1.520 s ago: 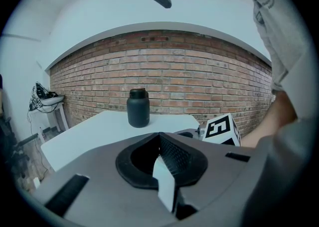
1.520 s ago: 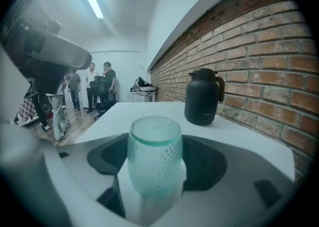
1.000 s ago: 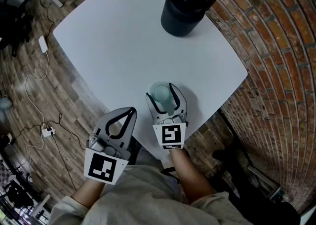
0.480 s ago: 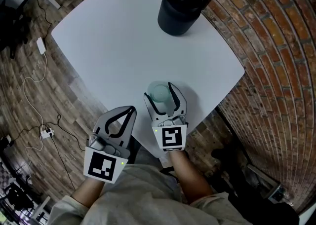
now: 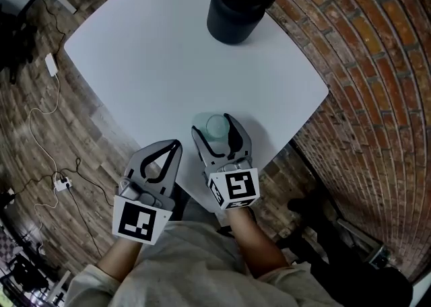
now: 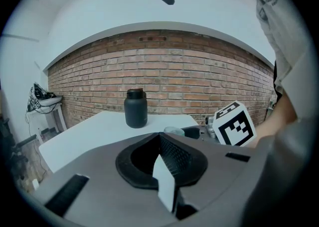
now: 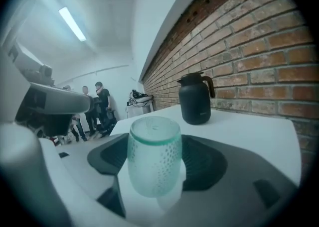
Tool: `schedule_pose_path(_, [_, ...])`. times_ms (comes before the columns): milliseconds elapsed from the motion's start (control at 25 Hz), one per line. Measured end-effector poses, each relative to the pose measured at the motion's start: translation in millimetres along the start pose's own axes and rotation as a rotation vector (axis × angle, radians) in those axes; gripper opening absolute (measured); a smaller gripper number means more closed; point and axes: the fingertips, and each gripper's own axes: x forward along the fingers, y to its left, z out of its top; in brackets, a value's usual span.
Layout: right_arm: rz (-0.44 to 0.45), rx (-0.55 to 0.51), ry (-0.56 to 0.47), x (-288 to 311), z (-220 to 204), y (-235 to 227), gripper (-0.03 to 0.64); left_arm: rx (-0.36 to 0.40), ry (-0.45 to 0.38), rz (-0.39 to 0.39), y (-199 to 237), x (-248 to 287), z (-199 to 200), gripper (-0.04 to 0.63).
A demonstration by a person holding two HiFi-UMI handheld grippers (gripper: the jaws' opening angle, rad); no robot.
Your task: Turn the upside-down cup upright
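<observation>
Head view, hidden parts: the cup [image 5: 217, 126] shows only its closed round end and a little of its side. Its mouth faces down and is out of sight. Whether its lower edge touches the white table [image 5: 155, 56] cannot be told, since the cup's own body covers it.

Left gripper view: only a sliver of the cup's top shows over the grey gripper body, just left of the right gripper's marker cube [image 6: 234, 124].

Right gripper view: the cup's lower end blurs into a pale patch below it. Figures standing far off at the left are too small to make out.

Item, cup: translucent pale green tumbler with a dotted wall and a darker green band round its closed end. It stands upside-down and slightly tilted, at the table's near edge and well apart from the dark flask [image 5: 236, 6] at the far side.

Item, right gripper [image 5: 213, 124]: jaws wide apart and clamped on the cup, one dark pad against each side.

Item, left gripper [image 5: 175, 145]: jaws together with nothing between them, held beside the right gripper at the table's near corner.

Item, floor: cables [image 5: 40, 117] trail over wood boards left of the table.
</observation>
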Motion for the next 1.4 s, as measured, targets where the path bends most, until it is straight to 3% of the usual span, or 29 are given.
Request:
schedule_pose_path(280, [0.010, 0.204, -0.033, -1, 0, -6, 0.328, 0.004, -0.002, -0.009, 0, 3, 2, 0.011])
schedule_pose_path(600, [0.064, 0.531, -0.136, -4, 4, -17, 0.328, 0.010, 0.003, -0.020, 0, 7, 3, 0.011])
schedule_pose_path(800, [0.097, 0.653, -0.165, -5, 2, -18, 0.328, 0.015, 0.011, -0.017, 2, 10, -1, 0.011])
schedule_pose_path(1080, [0.113, 0.773, -0.196, -11, 0, -20, 0.328, 0.039, 0.037, -0.039, 0, 17, -9, 0.011])
schedule_pose_path(1320, [0.114, 0.791, -0.209, -17, 2, -20, 0.328, 0.100, 0.074, -0.098, -7, 27, -22, 0.015])
schedule_pose_path(1360, [0.115, 0.794, -0.211, -18, 3, -20, 0.328, 0.108, 0.082, -0.120, -10, 29, -25, 0.024])
schedule_pose_path(1400, [0.115, 0.797, -0.212, -19, 3, -20, 0.328, 0.114, 0.093, -0.143, -14, 31, -29, 0.085])
